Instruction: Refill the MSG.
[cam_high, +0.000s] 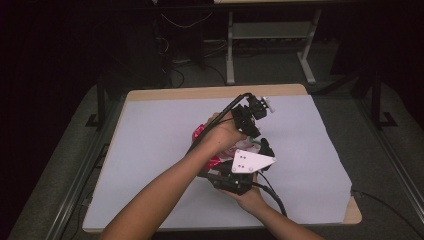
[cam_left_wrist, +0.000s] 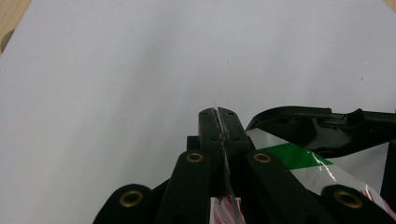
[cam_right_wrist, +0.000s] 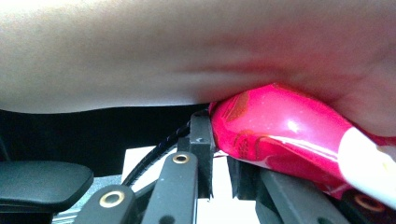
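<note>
Two grippers met over the middle of the grey mat (cam_high: 150, 150), where you held a shiny red and white packet (cam_high: 216, 161) between them. Your left gripper (cam_left_wrist: 218, 122) had its jaws pressed together on a thin edge of that packet, above the mat. Your right gripper (cam_right_wrist: 219, 140) sat against the packet's glossy pink bulge, just under your forearm (cam_right_wrist: 140, 51); whether it gripped, I couldn't tell.
</note>
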